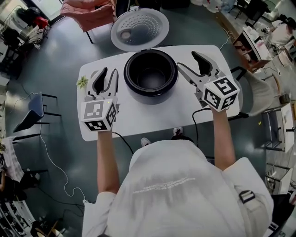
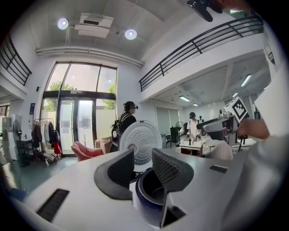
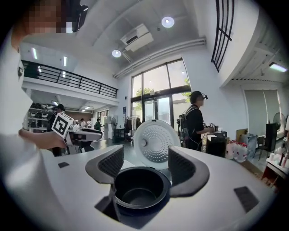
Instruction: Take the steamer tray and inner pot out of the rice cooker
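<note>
- Head view: left hand-held gripper [image 1: 109, 74] and right hand-held gripper [image 1: 187, 60] hang spread and empty over the counter [image 1: 152, 115], flanking the cooker [image 1: 127, 76].
- Inner pot [image 1: 151, 79] sits in the cooker; no steamer tray shows; best pinch its rim squarely and lift straight up.
- Lid [image 1: 138, 28] stands open behind.

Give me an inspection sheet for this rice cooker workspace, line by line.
Surface: white table, rounded corners.
Job's things: rice cooker, lid open; dark inner pot inside; steamer tray not seen.
Clutter: small green sprig at the table's left edge.
Grippers: left claw and right claw open, empty, flanking the cooker.
Cables: black cable off the near edge; white cable on the floor.
Surroundings: pink chair, blue chair, person standing beyond.
</note>
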A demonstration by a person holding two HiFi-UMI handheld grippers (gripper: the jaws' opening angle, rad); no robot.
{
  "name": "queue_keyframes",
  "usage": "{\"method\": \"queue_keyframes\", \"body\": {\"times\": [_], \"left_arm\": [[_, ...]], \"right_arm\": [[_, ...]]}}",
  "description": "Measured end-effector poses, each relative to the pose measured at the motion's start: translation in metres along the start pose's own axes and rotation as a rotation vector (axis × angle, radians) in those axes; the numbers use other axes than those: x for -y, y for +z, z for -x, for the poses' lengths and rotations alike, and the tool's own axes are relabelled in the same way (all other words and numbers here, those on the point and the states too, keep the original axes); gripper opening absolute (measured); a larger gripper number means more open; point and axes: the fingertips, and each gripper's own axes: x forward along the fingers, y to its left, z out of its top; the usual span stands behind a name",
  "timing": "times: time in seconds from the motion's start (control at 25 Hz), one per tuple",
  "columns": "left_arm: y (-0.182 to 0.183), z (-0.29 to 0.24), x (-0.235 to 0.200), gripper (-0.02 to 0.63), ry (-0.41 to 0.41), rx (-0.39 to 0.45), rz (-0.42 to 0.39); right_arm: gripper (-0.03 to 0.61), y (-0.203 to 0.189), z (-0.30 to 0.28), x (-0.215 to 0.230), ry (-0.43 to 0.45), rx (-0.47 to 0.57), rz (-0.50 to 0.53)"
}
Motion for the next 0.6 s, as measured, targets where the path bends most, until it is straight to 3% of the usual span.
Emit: {"method": "queue_keyframes", "body": {"times": [0.6], "left_arm": [[-0.028,-0.009,0.004,0.137,-0.035,-0.055,0.057]], "right_arm": [[0.298,-0.031,-0.017,0.008,0.004,-0.063,-0.123]]}}
